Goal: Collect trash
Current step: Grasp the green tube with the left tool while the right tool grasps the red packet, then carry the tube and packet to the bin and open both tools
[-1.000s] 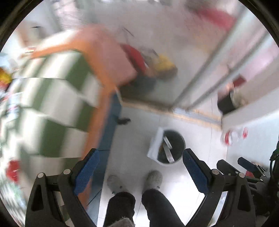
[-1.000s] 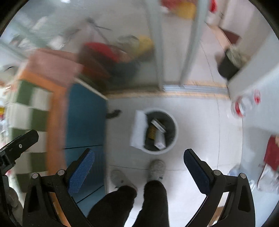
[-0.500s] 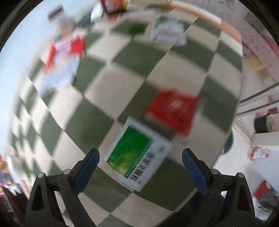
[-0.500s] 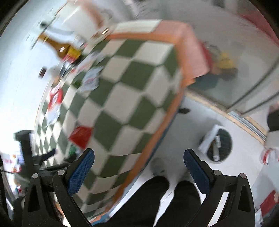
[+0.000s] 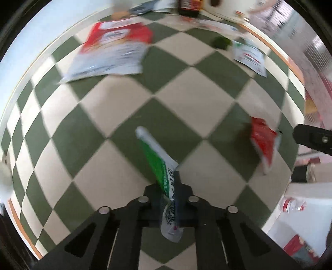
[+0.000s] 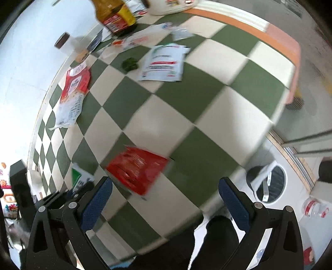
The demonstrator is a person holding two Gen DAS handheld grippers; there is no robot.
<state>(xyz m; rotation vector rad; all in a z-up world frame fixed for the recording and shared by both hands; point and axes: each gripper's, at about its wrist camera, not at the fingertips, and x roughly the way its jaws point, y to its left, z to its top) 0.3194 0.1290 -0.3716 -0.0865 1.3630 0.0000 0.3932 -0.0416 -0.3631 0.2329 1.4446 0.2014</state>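
Observation:
My left gripper (image 5: 169, 184) is shut on a green and white packet (image 5: 157, 157), held on edge just above the green and cream checked tablecloth (image 5: 116, 108). The packet also shows in the right wrist view (image 6: 79, 179). My right gripper (image 6: 165, 194) is open and empty above the table's near edge. A red wrapper (image 6: 136, 168) lies just ahead of its left finger and shows in the left wrist view (image 5: 262, 142). A bin (image 6: 269, 183) with trash in it stands on the floor to the right.
A red and white bag (image 5: 112, 48) (image 6: 72, 93), a white sachet (image 6: 162, 63) (image 5: 249, 56) and a small green wad (image 6: 129, 64) lie farther back. A brown sauce bottle (image 6: 116, 15) stands at the far edge. A plastic bottle (image 6: 314, 208) lies on the floor.
Both grippers swung from the floor bin up to the table. The left gripper, open half a second ago over the green packet, has shut on it and tipped it on edge.

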